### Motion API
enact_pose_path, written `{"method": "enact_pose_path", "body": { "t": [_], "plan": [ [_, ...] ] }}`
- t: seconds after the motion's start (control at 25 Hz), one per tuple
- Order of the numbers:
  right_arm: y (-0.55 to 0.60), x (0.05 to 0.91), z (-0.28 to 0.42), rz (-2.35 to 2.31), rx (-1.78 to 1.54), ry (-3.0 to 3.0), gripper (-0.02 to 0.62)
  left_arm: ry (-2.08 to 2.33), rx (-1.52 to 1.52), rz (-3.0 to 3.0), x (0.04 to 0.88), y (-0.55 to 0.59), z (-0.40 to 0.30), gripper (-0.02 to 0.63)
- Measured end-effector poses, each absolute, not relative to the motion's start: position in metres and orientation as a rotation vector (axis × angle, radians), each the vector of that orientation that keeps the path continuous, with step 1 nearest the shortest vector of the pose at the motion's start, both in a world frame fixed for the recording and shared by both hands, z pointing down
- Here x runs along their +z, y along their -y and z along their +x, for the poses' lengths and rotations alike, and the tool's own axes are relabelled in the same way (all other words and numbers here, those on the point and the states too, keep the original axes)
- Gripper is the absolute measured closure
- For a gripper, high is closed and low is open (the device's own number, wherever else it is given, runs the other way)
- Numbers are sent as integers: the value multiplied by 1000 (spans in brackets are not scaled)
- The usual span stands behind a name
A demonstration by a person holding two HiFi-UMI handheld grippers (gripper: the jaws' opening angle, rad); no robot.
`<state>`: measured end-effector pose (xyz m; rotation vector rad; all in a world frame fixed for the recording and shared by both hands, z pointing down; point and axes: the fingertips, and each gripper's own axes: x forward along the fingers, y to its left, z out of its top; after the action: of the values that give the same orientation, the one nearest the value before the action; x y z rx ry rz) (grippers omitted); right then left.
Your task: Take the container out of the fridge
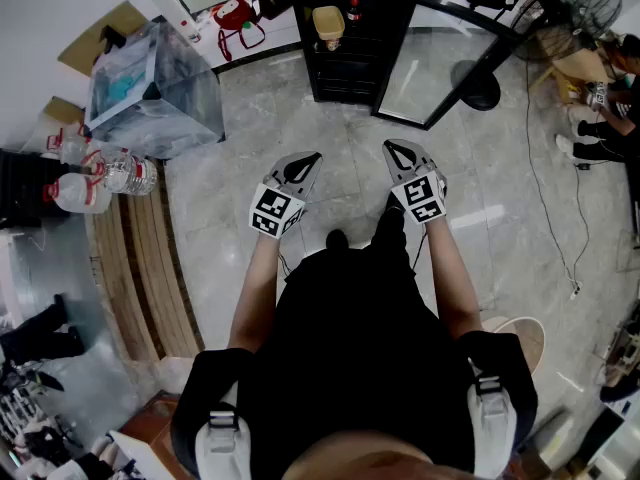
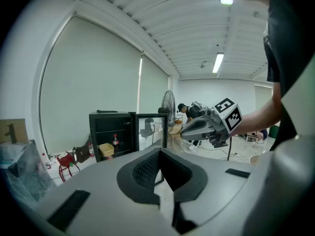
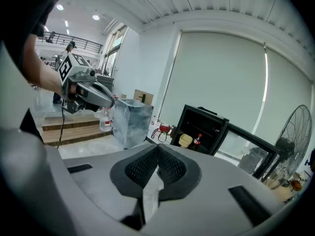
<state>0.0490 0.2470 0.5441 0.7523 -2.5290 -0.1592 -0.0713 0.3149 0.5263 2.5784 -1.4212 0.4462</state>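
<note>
Two claws hover side by side over the grey floor (image 1: 250, 158), well short of the fridge (image 1: 350, 78). The left claw (image 1: 306, 158) is pinched closed on nothing. Ahead, the yellow container (image 1: 328, 23) sits on an upper fridge shelf beside a bottle (image 1: 353, 10). The right claw (image 1: 394, 149) is likewise closed and empty. The glass door (image 1: 440, 58) stands open rightward.
</note>
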Motion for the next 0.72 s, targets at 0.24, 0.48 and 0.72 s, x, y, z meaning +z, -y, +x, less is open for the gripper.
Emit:
{"method": "enact_pose_path", "body": {
  "t": [0.24,0.48,0.72],
  "plan": [
    [-254,544,50,733,-148,2508,597,1431,456,2571,524,-317,-75,589],
    [-253,544,51,772,-106,2502,597,1431,477,2568,529,-318,-79,589],
    [-240,547,51,786,-90,2500,597,1468,505,2531,533,-308,-88,589]
  ]
}}
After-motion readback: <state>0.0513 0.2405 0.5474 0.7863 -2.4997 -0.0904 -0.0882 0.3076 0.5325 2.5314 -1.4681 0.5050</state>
